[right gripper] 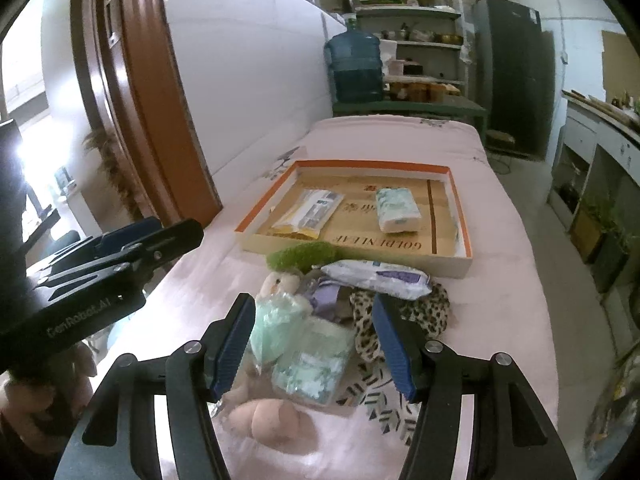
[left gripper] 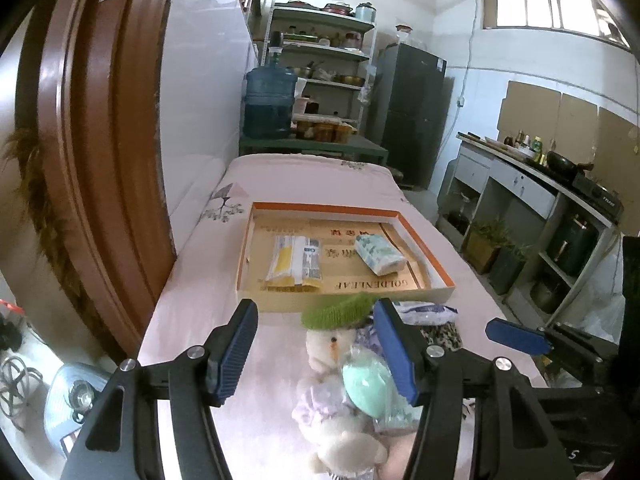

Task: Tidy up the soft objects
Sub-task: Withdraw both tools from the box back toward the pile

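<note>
A shallow orange-rimmed box (left gripper: pixel 440 285) (right gripper: pixel 464 258) lies on the pink bed. Inside it are a yellow-and-white packet (left gripper: pixel 294 258) (right gripper: pixel 310 212) and a tissue pack (left gripper: pixel 378 253) (right gripper: pixel 397 210). In front of the box is a pile: a plush doll with a green hat (left gripper: pixel 334 354) (right gripper: pixel 302 256), a mint green bagged item (left gripper: pixel 362 386) (right gripper: pixel 276 328), a clear tissue pack (right gripper: pixel 316 368), a white-and-blue pack (right gripper: pixel 376 276) (left gripper: pixel 426 312) and a leopard-print cloth (right gripper: pixel 400 316). My left gripper (left gripper: pixel 316 348) is open over the doll. My right gripper (right gripper: pixel 314 340) is open over the pile.
A brown door frame (left gripper: pixel 100 160) stands at the left of the bed. A water jug (left gripper: pixel 268 100), shelves and a dark fridge (left gripper: pixel 412 112) stand beyond the bed's far end. A counter with cookware (left gripper: pixel 540 184) runs along the right. A fan (left gripper: pixel 76 396) sits on the floor at left.
</note>
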`<state>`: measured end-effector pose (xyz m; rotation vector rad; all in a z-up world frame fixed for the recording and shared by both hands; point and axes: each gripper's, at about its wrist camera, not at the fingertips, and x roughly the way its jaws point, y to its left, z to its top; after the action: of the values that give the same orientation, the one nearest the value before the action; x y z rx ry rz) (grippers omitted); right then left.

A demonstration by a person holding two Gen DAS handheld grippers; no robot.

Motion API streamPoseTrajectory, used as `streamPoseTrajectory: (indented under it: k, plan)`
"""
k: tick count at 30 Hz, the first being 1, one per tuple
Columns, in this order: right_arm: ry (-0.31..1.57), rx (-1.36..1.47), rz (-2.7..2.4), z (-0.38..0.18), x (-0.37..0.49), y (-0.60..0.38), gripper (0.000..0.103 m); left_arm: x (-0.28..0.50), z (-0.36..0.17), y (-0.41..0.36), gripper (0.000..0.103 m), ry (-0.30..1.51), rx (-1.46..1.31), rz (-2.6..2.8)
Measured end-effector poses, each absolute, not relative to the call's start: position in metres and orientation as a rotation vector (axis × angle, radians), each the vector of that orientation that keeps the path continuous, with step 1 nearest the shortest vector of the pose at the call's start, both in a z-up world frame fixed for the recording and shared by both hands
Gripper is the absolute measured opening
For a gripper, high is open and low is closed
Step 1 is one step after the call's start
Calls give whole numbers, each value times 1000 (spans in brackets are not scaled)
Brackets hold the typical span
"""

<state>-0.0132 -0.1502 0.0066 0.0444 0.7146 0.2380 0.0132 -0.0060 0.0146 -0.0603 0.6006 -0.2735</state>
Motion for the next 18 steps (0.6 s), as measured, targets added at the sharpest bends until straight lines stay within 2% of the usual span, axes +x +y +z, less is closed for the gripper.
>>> streamPoseTrajectory:
  k: [18]
  plan:
    - [738,69,276,-23,-38,-149,63,-12,-23,9,60,649,-109,-278]
